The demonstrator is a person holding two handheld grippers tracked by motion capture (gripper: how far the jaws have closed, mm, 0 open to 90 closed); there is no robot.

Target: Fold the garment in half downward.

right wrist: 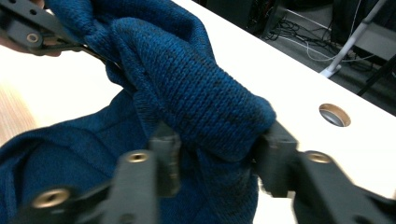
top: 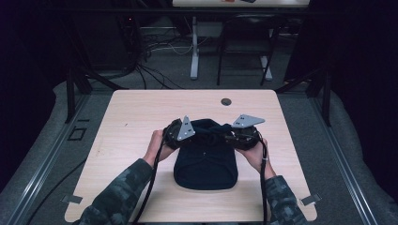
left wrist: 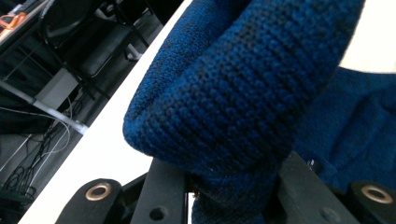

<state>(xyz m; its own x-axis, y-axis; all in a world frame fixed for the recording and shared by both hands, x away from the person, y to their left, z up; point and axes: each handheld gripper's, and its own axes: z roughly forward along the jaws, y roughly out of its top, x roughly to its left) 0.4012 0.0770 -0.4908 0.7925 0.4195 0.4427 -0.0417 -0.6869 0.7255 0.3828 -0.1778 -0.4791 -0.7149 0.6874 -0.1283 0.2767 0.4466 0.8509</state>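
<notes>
A dark blue knit garment [top: 204,164] lies folded on the light wooden table [top: 136,112], in front of the person. Its far edge is bunched up and lifted between both grippers. My left gripper [top: 196,133] comes in from the left, and in the left gripper view [left wrist: 229,184] its jaws are shut on a thick roll of the knit [left wrist: 243,84]. My right gripper [top: 224,135] comes in from the right; its jaws [right wrist: 217,151] press on both sides of the same roll [right wrist: 196,93]. The left gripper [right wrist: 28,28] also holds the fabric at the top left of the right gripper view.
A round cable hole [top: 226,101] sits near the table's far edge, behind the grippers. Beyond the table are white desk legs [top: 194,51], a dark frame and loose cables [top: 150,70] on the floor. Bare tabletop lies left and right of the garment.
</notes>
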